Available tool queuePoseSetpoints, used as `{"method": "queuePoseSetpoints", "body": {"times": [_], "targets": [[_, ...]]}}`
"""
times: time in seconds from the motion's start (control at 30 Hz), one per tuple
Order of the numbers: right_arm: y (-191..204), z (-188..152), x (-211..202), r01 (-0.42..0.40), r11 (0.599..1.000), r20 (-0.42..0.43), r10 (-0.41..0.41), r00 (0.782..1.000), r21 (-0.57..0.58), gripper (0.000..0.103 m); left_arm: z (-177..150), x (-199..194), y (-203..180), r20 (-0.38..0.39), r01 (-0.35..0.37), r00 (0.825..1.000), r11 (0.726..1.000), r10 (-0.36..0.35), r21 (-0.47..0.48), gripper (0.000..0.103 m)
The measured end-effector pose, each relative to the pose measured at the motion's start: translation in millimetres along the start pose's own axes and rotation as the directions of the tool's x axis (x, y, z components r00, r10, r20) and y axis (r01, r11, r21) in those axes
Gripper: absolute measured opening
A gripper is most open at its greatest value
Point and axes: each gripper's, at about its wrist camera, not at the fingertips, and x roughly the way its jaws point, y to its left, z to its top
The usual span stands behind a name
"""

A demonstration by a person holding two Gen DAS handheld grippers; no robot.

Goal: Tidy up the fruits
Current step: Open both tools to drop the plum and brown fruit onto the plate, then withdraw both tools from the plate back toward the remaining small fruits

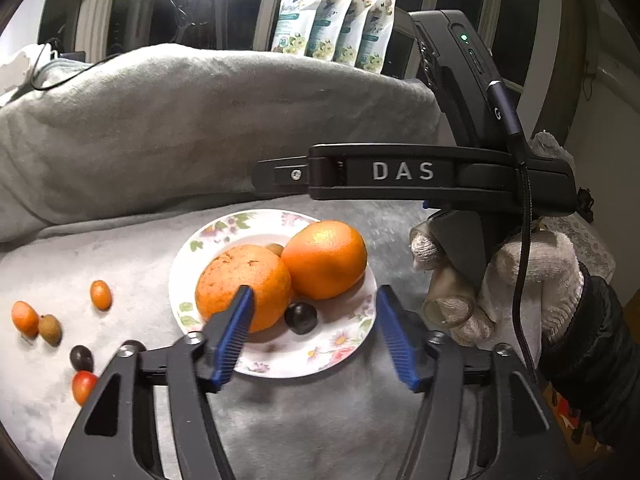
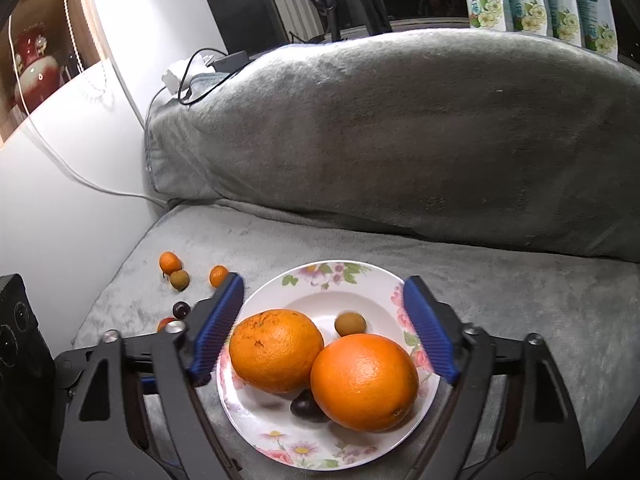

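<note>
The left tool (image 1: 314,334) stands with its blue pads (image 1: 236,330) parted over the near rim of the floral plate (image 1: 352,344), gripping nothing; one pad shows in front of the speckled orange (image 1: 240,282), and whether it touches the fruit cannot be told. The right tool (image 2: 322,328) is spread wide, its pads (image 2: 430,330) flanking the same plate (image 2: 312,450) on either side, and it too holds nothing. A gloved hand (image 1: 520,280) carries the right tool.

The plate rests on a grey blanket-covered surface (image 2: 520,292), about midway across it. On the plate lie four fruits: a dark round fruit (image 2: 306,406) nearest, the speckled orange (image 2: 276,350) and a smooth orange (image 2: 364,382) touching side by side, and a small brownish-green fruit (image 2: 350,324) behind them.

Toward the left edge of the surface, off the plate, loose small fruits lie scattered: a red one (image 1: 82,386), a dark one (image 1: 81,358), two small orange ones (image 1: 25,318) (image 1: 100,295) and a brownish one (image 1: 50,330) touching one of them.

Beyond, a grey padded roll (image 2: 400,128) runs along the far edge, with four flowered pouches (image 1: 334,26) standing behind it.
</note>
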Motion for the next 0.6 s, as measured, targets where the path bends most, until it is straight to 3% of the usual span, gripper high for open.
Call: {"method": "queuePoseSetpoints", "body": {"times": [0.23, 0.6], "targets": [[1.0, 1.3, -5.4, 0.011, 1.0, 0.029, -0.011, 1.0, 0.0, 0.097, 1.5, -5.0, 3.7, 0.014, -0.032, 0.999, 0.999, 0.032, 0.0, 0.078], [8.5, 2.9, -9.0, 0.021, 1.0, 0.049, -0.02, 0.999, -0.012, 0.097, 1.5, -18.0, 14.6, 0.03, -0.061, 0.998, 0.998, 0.061, -0.009, 0.078]]}}
